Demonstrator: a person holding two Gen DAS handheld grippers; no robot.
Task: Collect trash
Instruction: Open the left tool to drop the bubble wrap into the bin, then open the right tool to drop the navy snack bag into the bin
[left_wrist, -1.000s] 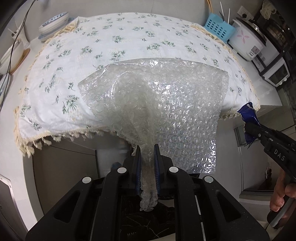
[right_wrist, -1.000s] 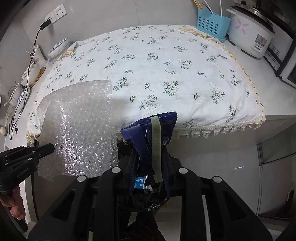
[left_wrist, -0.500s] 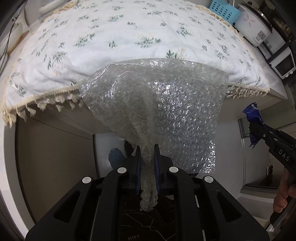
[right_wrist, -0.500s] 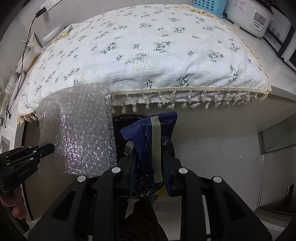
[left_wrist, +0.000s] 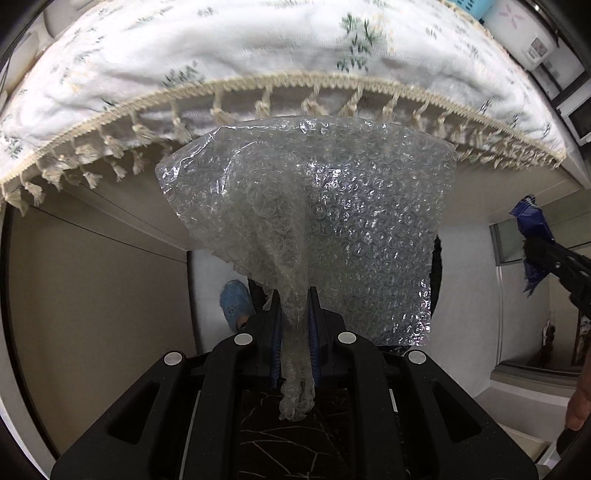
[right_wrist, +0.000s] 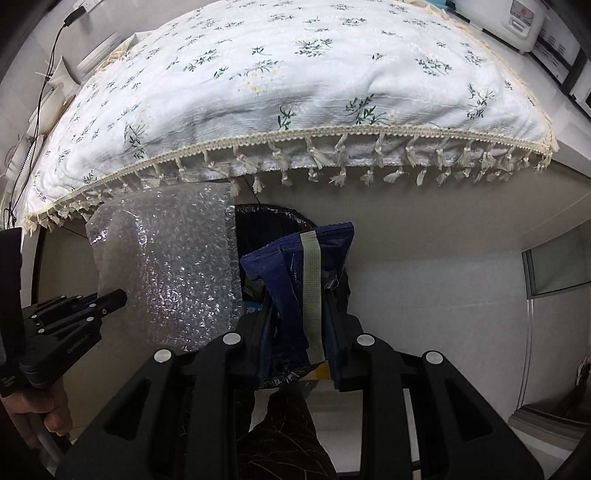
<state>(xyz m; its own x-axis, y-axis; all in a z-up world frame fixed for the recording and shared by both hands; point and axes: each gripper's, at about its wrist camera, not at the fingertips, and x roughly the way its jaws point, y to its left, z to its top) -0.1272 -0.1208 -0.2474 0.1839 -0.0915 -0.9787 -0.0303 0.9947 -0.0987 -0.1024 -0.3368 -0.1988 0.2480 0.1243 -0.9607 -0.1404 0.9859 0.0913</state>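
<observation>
left wrist view: the left gripper (left_wrist: 294, 325) has its jaws narrow, pinched on a gathered corner of the bubble wrap (left_wrist: 325, 229), which fans out beyond them below the fringed tablecloth (left_wrist: 258, 55). at far right the blue wrapper (left_wrist: 533, 229) sits in the other tool.

right wrist view: the right gripper (right_wrist: 295, 332) clamps the blue wrapper between its jaws, just near the black bin bag (right_wrist: 266, 229); the bubble wrap hangs to its left.
</observation>
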